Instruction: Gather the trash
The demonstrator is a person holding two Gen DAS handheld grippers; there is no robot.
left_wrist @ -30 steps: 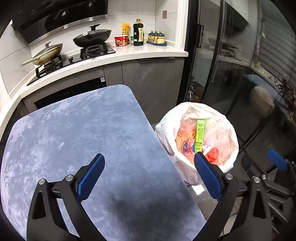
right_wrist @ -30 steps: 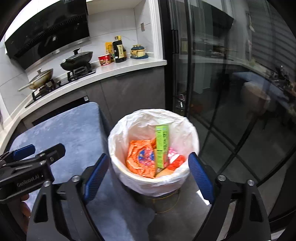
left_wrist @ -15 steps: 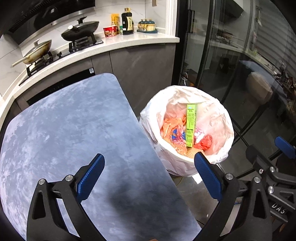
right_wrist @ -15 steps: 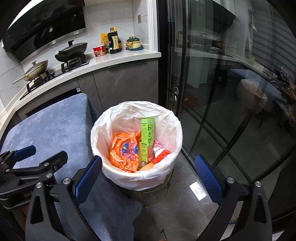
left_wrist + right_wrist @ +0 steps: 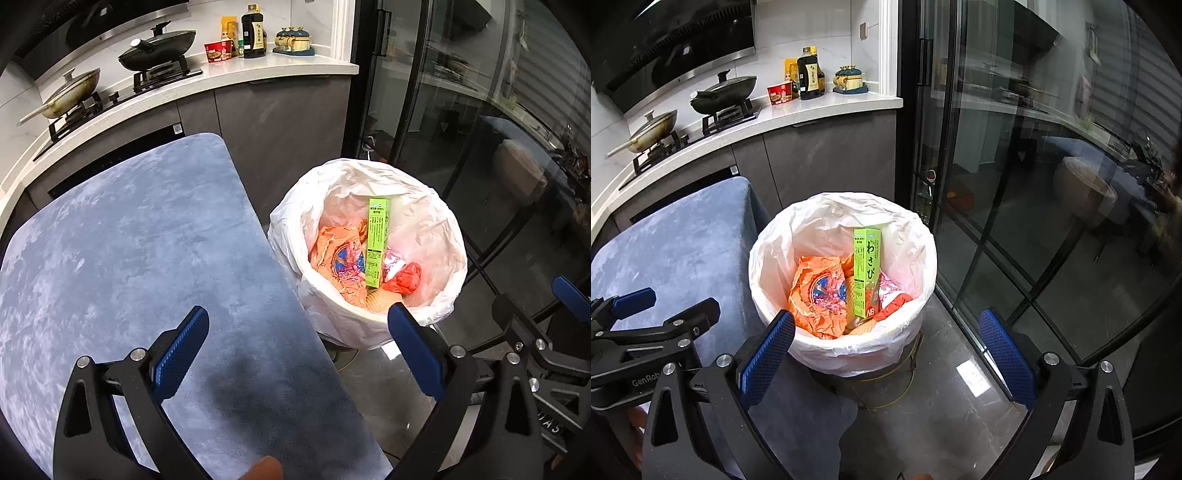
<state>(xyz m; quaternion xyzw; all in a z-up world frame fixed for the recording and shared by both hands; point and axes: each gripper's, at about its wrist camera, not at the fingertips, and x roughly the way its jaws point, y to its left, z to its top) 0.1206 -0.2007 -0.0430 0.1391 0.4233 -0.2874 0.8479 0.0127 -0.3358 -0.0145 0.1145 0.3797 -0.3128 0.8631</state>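
A trash bin lined with a white bag (image 5: 436, 236) (image 5: 764, 273) stands on the floor beside the blue-grey table (image 5: 129, 251) (image 5: 676, 243). Inside lie a green wasabi box (image 5: 376, 240) (image 5: 867, 273), an orange crumpled wrapper (image 5: 340, 254) (image 5: 816, 291) and a red wrapper (image 5: 404, 278) (image 5: 895, 304). My left gripper (image 5: 297, 347) is open and empty, above the table's right edge. My right gripper (image 5: 886, 350) is open and empty, just in front of the bin. The left gripper's body (image 5: 653, 332) shows in the right wrist view.
A kitchen counter (image 5: 236, 74) (image 5: 820, 107) at the back carries two pans on a stove, a red cup, a dark bottle and jars. Dark glass doors (image 5: 480, 110) (image 5: 1034, 166) stand right of the bin. Grey cabinets lie behind the table.
Both grippers have drawn back and away from the bin, which now sits further ahead in both views. Both stay open and empty.
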